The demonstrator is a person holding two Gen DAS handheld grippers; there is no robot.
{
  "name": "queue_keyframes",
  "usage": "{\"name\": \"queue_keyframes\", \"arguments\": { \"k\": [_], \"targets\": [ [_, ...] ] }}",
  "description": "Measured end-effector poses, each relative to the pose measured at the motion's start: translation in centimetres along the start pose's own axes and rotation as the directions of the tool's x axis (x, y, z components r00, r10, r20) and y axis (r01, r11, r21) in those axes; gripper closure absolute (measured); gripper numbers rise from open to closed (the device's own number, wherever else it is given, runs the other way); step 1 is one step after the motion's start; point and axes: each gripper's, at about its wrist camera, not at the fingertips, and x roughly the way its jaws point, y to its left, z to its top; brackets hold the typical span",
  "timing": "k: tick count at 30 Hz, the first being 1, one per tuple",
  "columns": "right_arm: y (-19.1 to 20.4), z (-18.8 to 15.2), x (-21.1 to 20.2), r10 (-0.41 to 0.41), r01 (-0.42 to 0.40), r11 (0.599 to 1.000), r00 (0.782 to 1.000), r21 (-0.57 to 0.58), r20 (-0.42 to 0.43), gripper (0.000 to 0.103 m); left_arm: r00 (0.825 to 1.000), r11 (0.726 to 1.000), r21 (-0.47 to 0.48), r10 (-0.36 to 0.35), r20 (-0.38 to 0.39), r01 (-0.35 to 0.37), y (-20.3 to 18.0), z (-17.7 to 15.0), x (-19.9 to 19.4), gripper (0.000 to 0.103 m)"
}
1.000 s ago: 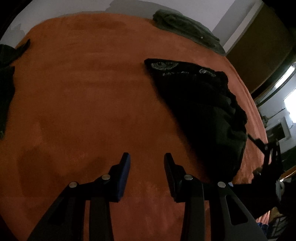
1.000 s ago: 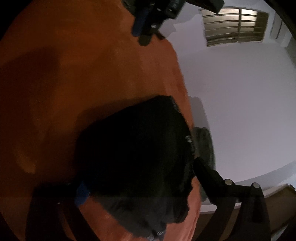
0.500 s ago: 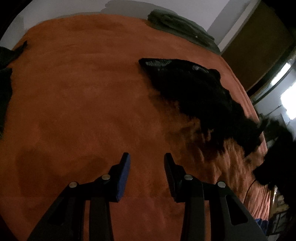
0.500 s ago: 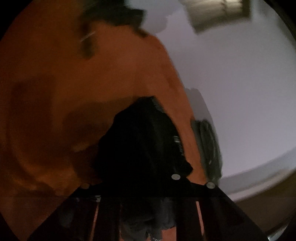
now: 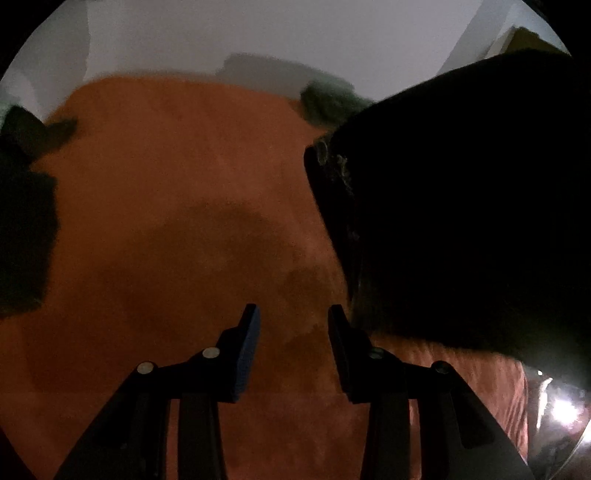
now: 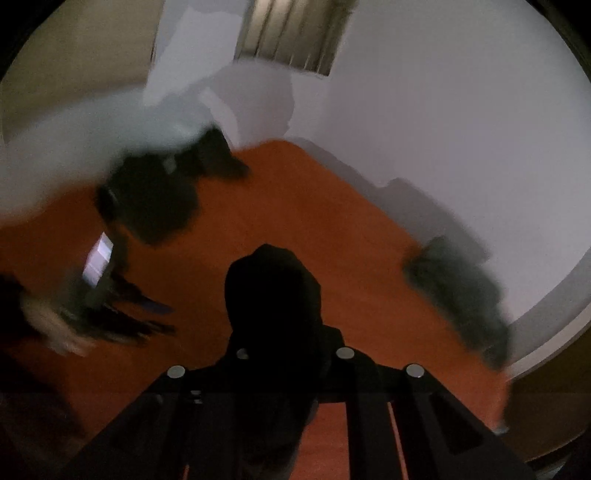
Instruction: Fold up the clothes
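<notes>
A black garment point(image 5: 461, 221) hangs lifted at the right of the left wrist view, above the orange bedcover point(image 5: 166, 166). My right gripper point(image 6: 291, 347) is closing its jaws on a bunch of this black garment point(image 6: 273, 295), which hides its fingertips. The garment is raised off the orange bedcover point(image 6: 351, 229). My left gripper point(image 5: 292, 314) stands open over bare bedcover with nothing between its fingers, just left of the hanging cloth. In the right wrist view it shows as a blur at the left, fingers point(image 6: 147, 310) included.
A folded green garment point(image 5: 328, 101) lies at the bed's far edge by the white wall, also visible as the green garment point(image 6: 458, 291). A dark garment point(image 5: 22, 221) lies at the left edge, seen too as the dark garment point(image 6: 147, 199). A barred window point(image 6: 295, 33) is high on the wall.
The right gripper went from open around the black garment to closed on it and lifted it high off the bed. The left gripper rose and tipped up, so more wall shows.
</notes>
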Motion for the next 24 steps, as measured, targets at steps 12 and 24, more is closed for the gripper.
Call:
{"name": "queue_keyframes", "arguments": {
  "k": [12,24],
  "targets": [
    [-18.6,-22.4,12.8,0.387,-0.268,0.579,0.922,0.770,0.030,0.069,0.997,0.996,-0.039,0.074,-0.026,-0.075,2.5,0.4,0.7,0.053],
    [-17.1,-33.3,7.9,0.246,-0.143,0.492,0.969,0.859,0.021,0.058,0.989,0.999,0.052,0.011,-0.146,-0.003,-3.4,-0.4,7.7,0.054]
  ]
}}
